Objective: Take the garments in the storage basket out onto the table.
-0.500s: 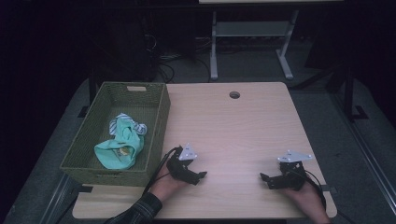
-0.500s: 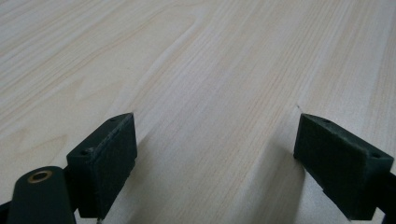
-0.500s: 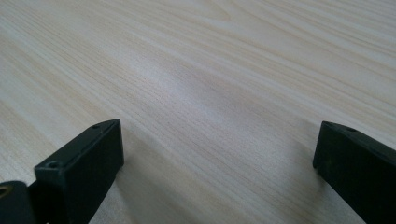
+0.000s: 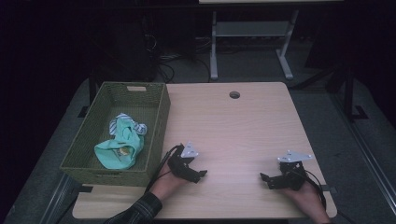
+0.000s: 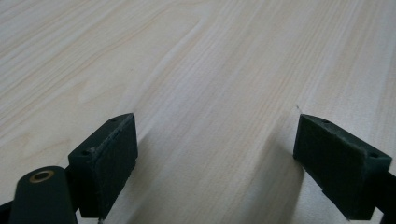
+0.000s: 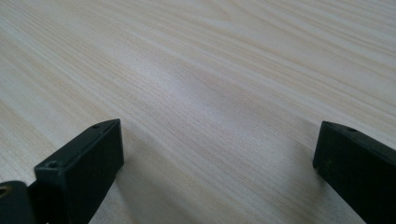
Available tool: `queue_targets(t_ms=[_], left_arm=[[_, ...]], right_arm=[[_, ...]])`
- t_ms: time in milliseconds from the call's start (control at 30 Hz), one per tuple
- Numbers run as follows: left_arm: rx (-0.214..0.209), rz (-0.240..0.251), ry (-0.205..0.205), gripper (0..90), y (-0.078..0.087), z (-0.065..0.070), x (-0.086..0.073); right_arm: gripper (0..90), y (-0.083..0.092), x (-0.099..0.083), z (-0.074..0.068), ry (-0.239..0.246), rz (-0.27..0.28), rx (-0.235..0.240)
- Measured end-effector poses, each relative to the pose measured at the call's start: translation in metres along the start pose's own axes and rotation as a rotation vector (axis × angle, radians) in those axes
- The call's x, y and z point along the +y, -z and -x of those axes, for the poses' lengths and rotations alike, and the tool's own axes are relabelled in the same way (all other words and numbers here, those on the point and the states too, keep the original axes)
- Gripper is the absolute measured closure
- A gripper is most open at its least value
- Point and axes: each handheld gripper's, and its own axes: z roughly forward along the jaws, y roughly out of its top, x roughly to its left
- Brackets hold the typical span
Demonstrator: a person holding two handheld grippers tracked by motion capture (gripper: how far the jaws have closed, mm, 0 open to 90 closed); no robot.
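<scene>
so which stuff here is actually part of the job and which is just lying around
Part of the job:
- left claw, open, on the table
- right claw, open
- green cloth, nearest the left claw
- woven basket holding it

Just lying about:
- striped cloth
- metal stand behind the table

Both hands rest low, left gripper (image 4: 198, 173) and right gripper (image 4: 266, 179) with jaws spread wide, empty.

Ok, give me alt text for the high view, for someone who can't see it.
Two hand-held grippers rest open and empty on the near edge of a light wooden table: the left gripper beside a green woven basket, the right gripper near the table's right edge. The basket holds crumpled mint-green cloth and a striped piece.
</scene>
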Motion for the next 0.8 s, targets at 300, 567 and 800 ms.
queue_targets(t_ms=[300,567,800], left_arm=[[0.014,-0.029,0.013,13.4,0.002,-0.005,0.006],[0.008,-0.048,0.011,13.5,0.005,-0.005,0.013],[0.011,-0.046,0.026,13.6,0.011,-0.007,0.016]], right_arm=[[1.2,0.0,0.0,0.0,0.002,0.0,0.001],[1.2,0.0,0.0,0.0,-0.002,-0.001,0.001],[1.2,0.0,0.0,0.0,-0.004,-0.002,0.0]])
